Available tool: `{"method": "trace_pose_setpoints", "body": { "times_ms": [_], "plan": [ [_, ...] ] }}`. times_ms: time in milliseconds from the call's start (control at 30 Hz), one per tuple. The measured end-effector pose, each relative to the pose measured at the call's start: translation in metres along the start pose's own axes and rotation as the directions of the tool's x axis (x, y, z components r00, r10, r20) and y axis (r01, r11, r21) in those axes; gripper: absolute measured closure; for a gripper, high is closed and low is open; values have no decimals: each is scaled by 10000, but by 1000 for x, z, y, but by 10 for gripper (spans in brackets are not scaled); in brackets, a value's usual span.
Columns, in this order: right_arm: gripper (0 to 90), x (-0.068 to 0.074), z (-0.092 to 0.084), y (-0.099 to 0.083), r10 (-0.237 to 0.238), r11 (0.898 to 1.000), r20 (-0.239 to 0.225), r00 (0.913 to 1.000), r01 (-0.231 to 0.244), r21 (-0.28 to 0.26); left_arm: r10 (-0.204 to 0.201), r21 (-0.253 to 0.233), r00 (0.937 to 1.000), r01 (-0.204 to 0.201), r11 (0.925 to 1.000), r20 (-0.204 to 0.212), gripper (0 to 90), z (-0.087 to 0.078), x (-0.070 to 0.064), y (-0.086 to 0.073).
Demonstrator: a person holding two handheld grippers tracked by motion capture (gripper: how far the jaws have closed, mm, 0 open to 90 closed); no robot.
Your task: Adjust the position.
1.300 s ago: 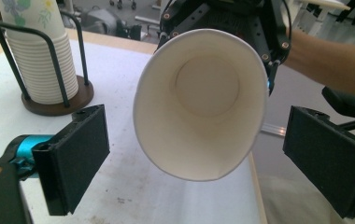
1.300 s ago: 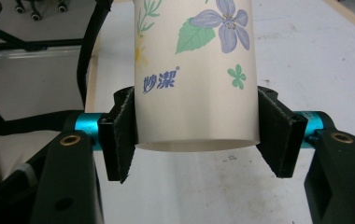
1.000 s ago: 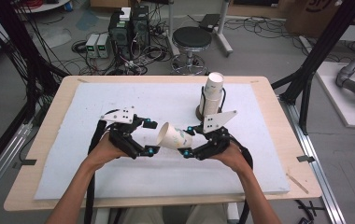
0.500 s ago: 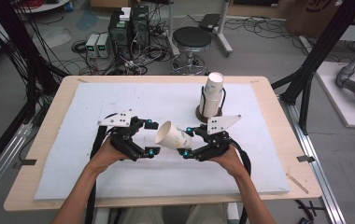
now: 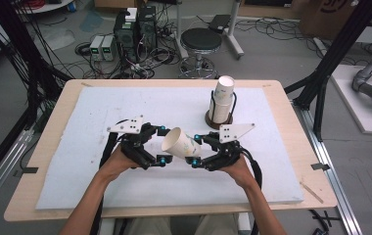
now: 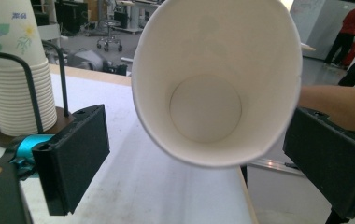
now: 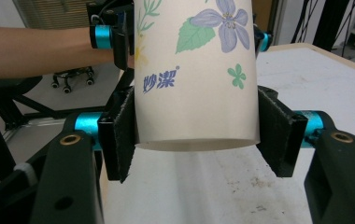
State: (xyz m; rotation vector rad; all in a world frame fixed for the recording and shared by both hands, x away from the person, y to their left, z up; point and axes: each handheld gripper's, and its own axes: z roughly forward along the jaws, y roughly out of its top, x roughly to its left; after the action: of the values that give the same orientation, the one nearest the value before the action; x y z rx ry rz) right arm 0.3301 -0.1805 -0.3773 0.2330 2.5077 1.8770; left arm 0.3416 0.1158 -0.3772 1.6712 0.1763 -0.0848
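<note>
Broadly, a wooden table (image 5: 291, 147) carries a white foam mat (image 5: 125, 107) that covers most of its top, and everything else can be placed against the stack of paper cups (image 5: 221, 100) standing upright in a dark wire holder (image 5: 212, 117) toward the far right part of the mat. Nearer the person than that stack and a little to its left, the two forearms come in from the bottom edge and meet over the mat. The left gripper (image 5: 160, 145) sits farthest left of the stack, its jaws spread wide on either side of the mouth of a single paper cup (image 5: 180, 143) without pressing it; in the left gripper view the cup's rim (image 6: 217, 84) hangs between the black pads, clear of both. The right gripper (image 5: 197, 148), just in front of the stack, is clamped on the base end of that cup, both pads flat against the flowered wall (image 7: 196, 74). The cup lies tilted on its side above the mat, its open mouth turned toward the left gripper, well short of the stack.
</note>
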Motion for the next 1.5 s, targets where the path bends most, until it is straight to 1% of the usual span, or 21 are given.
{"method": "trace_pose_setpoints", "body": {
  "times_ms": [33, 67, 100, 233, 400, 433, 500, 600, 700, 767, 900, 1033, 1100, 1133, 1200, 1400, 1500],
  "plan": [
    [376, 0, 1, 0, -52, 10000, 4, 10000, 52, 5, 7, -19, 10000, -7, 10000, 29, 71, 1, 0, 0],
    [376, 0, 1, 0, 39, 10000, -54, 10000, -39, 42, 29, -35, 9999, -28, 10000, 125, 71, 3, 0, 1],
    [376, 1, 2, -1, 31, 10000, -40, 10000, -31, 18, 30, -105, 9997, -28, 9999, 236, 71, 5, 0, 1],
    [376, 1, 3, -1, -46, 10000, -74, 10000, 46, 3, -3, -7, 9994, 3, 10000, 357, 71, 10, 0, 1],
    [376, 1, 4, 0, -96, 10000, -134, 9999, 96, 4, 2, 67, 9992, -4, 10000, 399, 71, 14, 1, 1],
    [376, 1, 5, -1, -38, 10000, -169, 9998, 38, 12, -27, 43, 9993, 26, 10000, 375, 71, 14, 1, 2],
    [376, 1, 5, -1, -116, 9999, -161, 9998, 117, 11, -28, 2, 9992, 28, 10000, 399, 71, 15, 2, 2],
    [376, 1, 6, -1, -143, 9999, -211, 9997, 142, -38, -76, 84, 9989, 72, 9999, 453, 71, 17, 2, 3],
    [376, 1, 7, -1, -135, 9999, -236, 9996, 135, 6, -3, 88, 9987, -1, 10000, 504, 72, 18, 2, 4],
    [376, 1, 8, -1, -163, 9999, -221, 9996, 163, 33, 15, 63, 9987, -18, 10000, 519, 88, 18, 2, 4],
    [376, 1, 8, -1, -173, 9999, -270, 9995, 173, 0, 41, 199, 9983, -52, 9998, 574, 119, 18, 3, 4],
    [376, 1, 9, -2, -210, 9998, -271, 9994, 211, 17, 122, 212, 9982, -135, 9997, 584, 151, 17, 2, 5],
    [376, 1, 10, -3, -172, 9998, -294, 9994, 174, 83, 157, 285, 9979, -175, 9994, 621, 171, 17, 2, 5],
    [376, 1, 10, -3, -184, 9998, -286, 9994, 187, 96, 208, 331, 9976, -231, 9992, 663, 189, 17, 2, 5],
    [376, 1, 10, -3, -189, 9998, -289, 9994, 191, 75, 358, 273, 9969, -378, 9989, 702, 225, 16, 1, 6],
    [376, 1, 10, -4, -140, 9998, -299, 9995, 143, 124, 580, 254, 9951, -602, 9979, 802, 315, 16, 0, 6],
    [376, 1, 10, -4, -173, 9998, -288, 9994, 175, 61, 633, 253, 9948, -655, 9975, 796, 331, 16, -1, 6]
  ]
}}
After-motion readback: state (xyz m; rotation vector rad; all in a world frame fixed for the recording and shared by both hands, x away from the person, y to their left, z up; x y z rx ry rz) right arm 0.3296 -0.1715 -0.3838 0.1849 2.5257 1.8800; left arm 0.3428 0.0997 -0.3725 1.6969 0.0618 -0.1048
